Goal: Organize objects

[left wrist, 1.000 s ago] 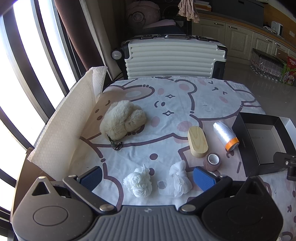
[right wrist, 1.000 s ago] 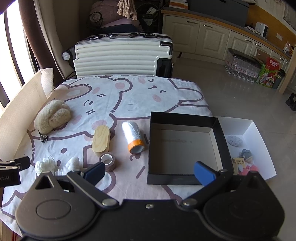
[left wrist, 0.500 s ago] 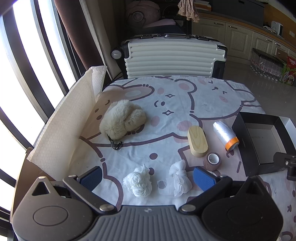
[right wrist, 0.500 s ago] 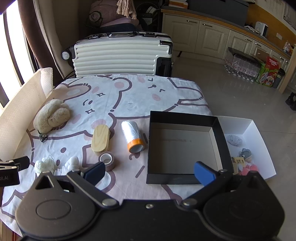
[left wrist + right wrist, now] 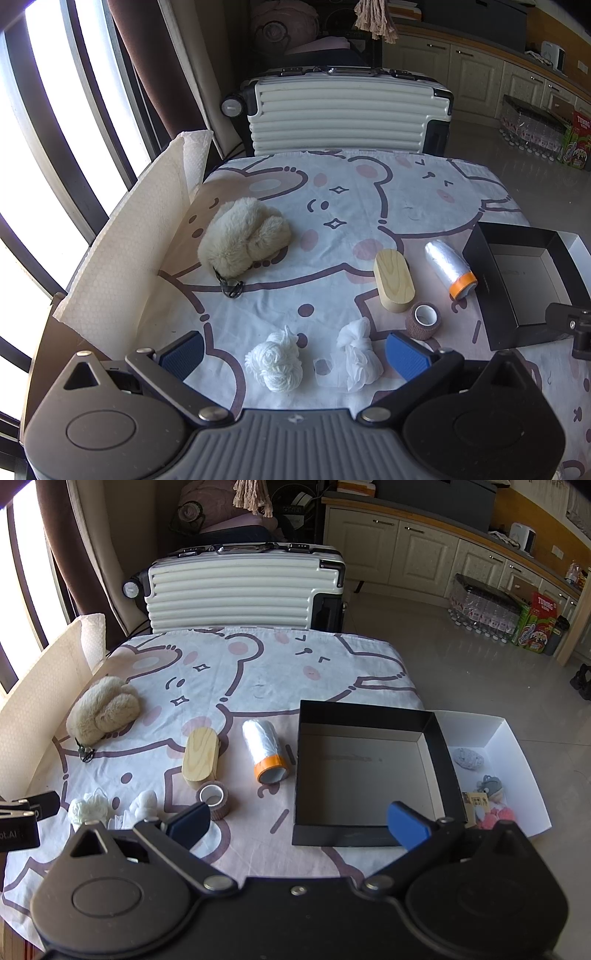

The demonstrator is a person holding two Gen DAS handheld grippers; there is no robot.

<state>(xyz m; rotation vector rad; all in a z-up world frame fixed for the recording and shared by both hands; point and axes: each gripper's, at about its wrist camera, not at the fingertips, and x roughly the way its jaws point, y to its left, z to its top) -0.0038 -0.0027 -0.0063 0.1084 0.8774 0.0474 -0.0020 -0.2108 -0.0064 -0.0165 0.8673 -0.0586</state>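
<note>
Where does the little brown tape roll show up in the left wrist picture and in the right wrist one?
Left wrist view: the brown tape roll stands right of centre, low, just nearer than the wooden oval block.
Right wrist view: the roll is left of centre, low, again just nearer than the block.
Shared landmark: the white suitcase beyond the table's far edge.

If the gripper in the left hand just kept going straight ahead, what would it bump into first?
Probably the white yarn ball, which lies on the cloth between the open left gripper's fingers, with the knotted white cloth bundle beside it. Depth is hard to judge.
</note>
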